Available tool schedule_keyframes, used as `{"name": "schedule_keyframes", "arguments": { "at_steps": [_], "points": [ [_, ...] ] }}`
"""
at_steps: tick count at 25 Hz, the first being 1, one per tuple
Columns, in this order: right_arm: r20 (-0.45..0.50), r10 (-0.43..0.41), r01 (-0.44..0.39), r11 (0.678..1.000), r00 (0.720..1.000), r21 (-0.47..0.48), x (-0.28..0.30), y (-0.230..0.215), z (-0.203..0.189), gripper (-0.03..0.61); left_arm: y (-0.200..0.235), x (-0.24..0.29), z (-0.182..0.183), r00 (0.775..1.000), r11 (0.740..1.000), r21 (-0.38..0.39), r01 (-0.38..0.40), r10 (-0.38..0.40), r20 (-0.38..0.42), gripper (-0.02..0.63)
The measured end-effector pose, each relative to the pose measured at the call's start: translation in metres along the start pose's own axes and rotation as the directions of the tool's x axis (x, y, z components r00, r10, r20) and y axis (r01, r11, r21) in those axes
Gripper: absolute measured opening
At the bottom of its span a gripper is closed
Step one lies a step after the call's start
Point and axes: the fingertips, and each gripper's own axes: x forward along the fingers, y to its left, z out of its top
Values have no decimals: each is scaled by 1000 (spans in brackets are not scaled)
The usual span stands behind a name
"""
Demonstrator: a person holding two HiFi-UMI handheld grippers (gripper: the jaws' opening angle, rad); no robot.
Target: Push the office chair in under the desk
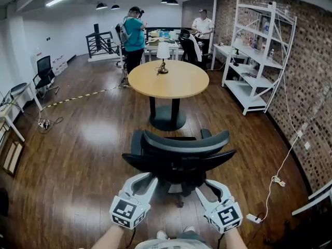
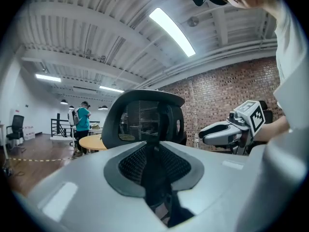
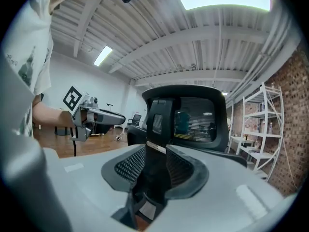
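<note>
The black mesh-backed office chair (image 1: 179, 157) stands upright, seat facing the round wooden pedestal table (image 1: 182, 85), near but not under it

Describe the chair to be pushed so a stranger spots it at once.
Find the round wooden table mid-room. The office chair stands on its near side, its back to the viewer. Unlike the black chair by the left wall, it alone stands at that table.

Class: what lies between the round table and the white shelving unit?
Only bare wooden floor separates round table and white shelving unit, shown in the head view.
</note>
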Motion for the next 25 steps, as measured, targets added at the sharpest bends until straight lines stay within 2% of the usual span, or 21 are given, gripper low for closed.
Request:
{"name": "schedule_keyframes", "arguments": {
  "at_steps": [6, 12, 18, 21, 25],
  "points": [
    [-21, -5, 3, 997, 1000, -78, 0, -31, 0, 137, 24, 5, 8, 998, 990, 140, 12, -4, -57, 147],
    [-80, 3, -19, 980, 997, -199, 2, -61, -3, 170, 51, 10, 0, 989, 951, 309, 17, 30, -146, 189],
    [-118, 10, -43, 960, 993, -278, 8, -81, -5, 177, 66, 18, -7, 978, 927, 374, 44, 36, -204, 229],
    [-186, 21, -91, 921, 982, -378, 11, -91, -11, 204, 68, 23, -20, 957, 896, 430, 113, 18, -289, 249],
    [-295, -4, -158, 837, 956, -524, 16, -111, -23, 222, 79, 27, -36, 915, 850, 488, 198, 18, -402, 269]
  ]
}}
